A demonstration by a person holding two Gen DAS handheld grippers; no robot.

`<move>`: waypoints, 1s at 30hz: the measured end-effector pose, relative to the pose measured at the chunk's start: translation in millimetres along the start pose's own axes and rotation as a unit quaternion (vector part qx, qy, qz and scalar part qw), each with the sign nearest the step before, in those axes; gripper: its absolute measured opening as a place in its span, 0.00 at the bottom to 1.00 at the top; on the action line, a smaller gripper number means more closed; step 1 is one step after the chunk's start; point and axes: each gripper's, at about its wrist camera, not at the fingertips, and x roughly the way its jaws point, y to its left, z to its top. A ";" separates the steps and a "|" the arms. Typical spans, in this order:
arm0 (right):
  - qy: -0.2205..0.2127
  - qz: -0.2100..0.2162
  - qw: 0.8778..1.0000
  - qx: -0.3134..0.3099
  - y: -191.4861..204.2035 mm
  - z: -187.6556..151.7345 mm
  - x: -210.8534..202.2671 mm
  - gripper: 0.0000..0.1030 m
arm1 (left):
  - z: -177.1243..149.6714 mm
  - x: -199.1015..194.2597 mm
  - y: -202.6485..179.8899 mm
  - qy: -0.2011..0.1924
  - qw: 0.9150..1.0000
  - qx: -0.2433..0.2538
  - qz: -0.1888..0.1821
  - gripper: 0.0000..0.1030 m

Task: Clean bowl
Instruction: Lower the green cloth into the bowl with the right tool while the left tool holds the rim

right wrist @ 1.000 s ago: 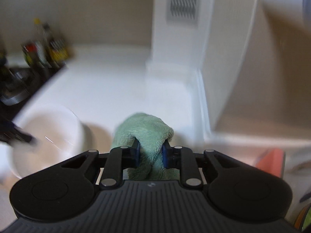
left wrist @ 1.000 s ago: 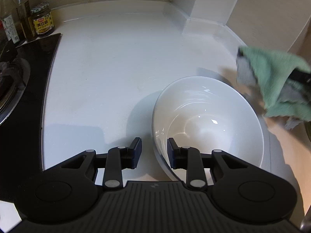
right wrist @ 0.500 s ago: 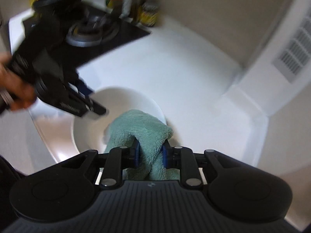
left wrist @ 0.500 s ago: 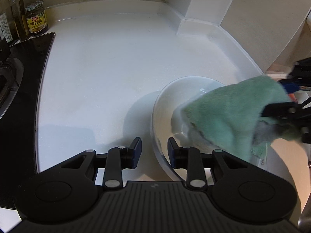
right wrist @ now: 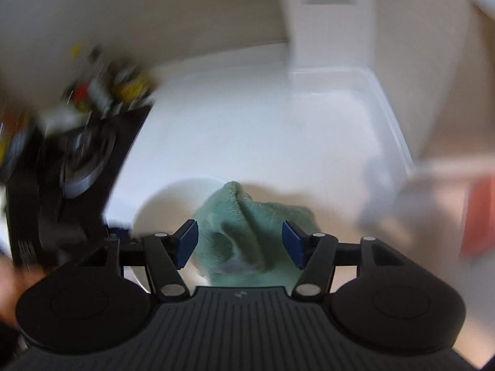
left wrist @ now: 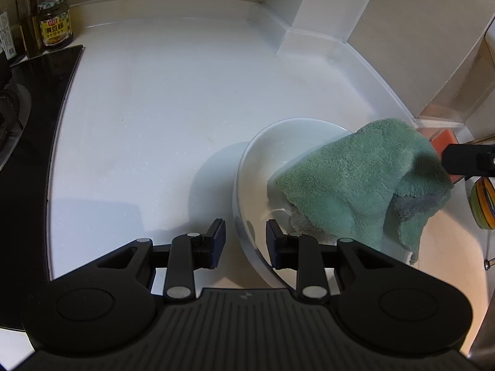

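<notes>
- Tilting toward the lens at the lower centre-right of the left wrist view, the white bowl (left wrist: 260, 167) sits on the white counter (left wrist: 173, 99), its open mouth turned up and to the right and its near rim low between the fingers.
- Inside it lies a green cloth (left wrist: 352, 185), draped over the far right rim and hanging down outside; a greyer underside shows at the folds.
- The left gripper (left wrist: 245, 241) straddles the bowl's near rim, one pad outside and one inside the wall, clamped on it.
- The right gripper (right wrist: 240, 242) has its blue pads spread wide, released, with the cloth (right wrist: 250, 232) lying loose between them and touching neither; the bowl (right wrist: 167, 201) peeks out pale at lower left of that blurred view.
- At the upper left of the left wrist frame a lidded jar (left wrist: 55, 20) with a yellow label holds something dark, beside tall bottles (left wrist: 21, 15).
- A black hob (left wrist: 31, 117) fills the left edge.
</notes>
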 end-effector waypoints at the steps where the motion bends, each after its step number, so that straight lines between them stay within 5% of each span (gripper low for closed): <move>1: -0.006 0.001 1.000 0.024 0.2 -3.3 4.4 0.62 | 0.0 -0.2 -0.6 0.000 1.000 0.001 -0.002 0.32; 4: -0.014 -0.033 0.998 0.051 6.3 -9.5 27.0 0.62 | 0.5 -1.3 -2.6 -0.001 1.000 0.008 -0.008 0.32; 7: -0.011 -0.084 0.996 0.016 13.3 -9.0 53.8 0.62 | 0.7 -2.5 -3.8 -0.003 1.000 0.013 -0.012 0.32; 12: 0.018 -0.103 0.994 -0.035 14.7 -1.5 81.5 0.62 | -1.1 -1.6 -2.4 0.000 1.000 0.013 -0.020 0.32; 16: 0.057 -0.094 0.987 -0.117 21.3 9.9 98.9 0.60 | -0.3 0.2 0.0 0.005 1.000 0.015 -0.024 0.32; 22: 0.129 -0.043 0.965 -0.222 26.6 26.2 117.3 0.39 | 9.6 2.5 -0.3 0.014 0.999 0.040 -0.027 0.32; 27: 0.177 -0.013 0.933 -0.312 32.0 34.0 121.5 0.29 | 28.6 8.1 -6.1 0.029 0.994 0.100 -0.025 0.32; 30: 0.188 0.001 0.924 -0.332 33.1 37.9 124.6 0.28 | 41.9 15.7 -14.1 0.042 0.987 0.154 -0.018 0.32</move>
